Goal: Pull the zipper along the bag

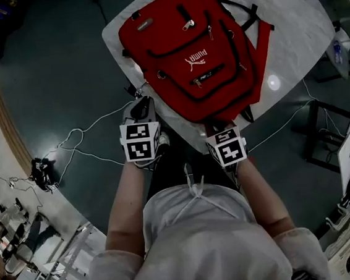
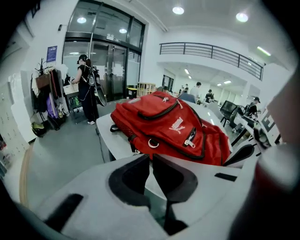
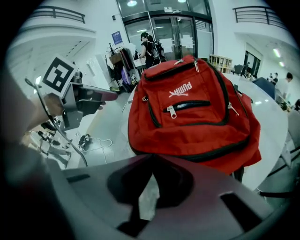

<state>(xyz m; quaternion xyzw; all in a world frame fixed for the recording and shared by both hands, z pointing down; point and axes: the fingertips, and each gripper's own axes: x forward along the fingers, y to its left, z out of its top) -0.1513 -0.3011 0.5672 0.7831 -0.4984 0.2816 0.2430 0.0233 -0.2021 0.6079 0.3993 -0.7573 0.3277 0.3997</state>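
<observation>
A red backpack (image 1: 190, 47) lies flat on a round white table (image 1: 288, 37), its black zippers facing up. A silver zipper pull (image 3: 172, 111) hangs at the small front pocket, also seen in the left gripper view as the pull (image 2: 190, 140). My left gripper (image 1: 139, 109) hovers at the table's near left edge, short of the backpack (image 2: 168, 126); its jaws (image 2: 151, 157) stand a narrow slit apart with nothing between them. My right gripper (image 1: 214, 126) sits just before the bag's bottom edge (image 3: 192, 154), tips (image 3: 152, 155) together and empty.
Cables (image 1: 76, 143) trail over the dark floor left of the table. A metal stand (image 1: 322, 121) is at the right. A person with a bag (image 2: 86, 84) stands far off by glass doors. The left gripper (image 3: 79, 101) shows in the right gripper view.
</observation>
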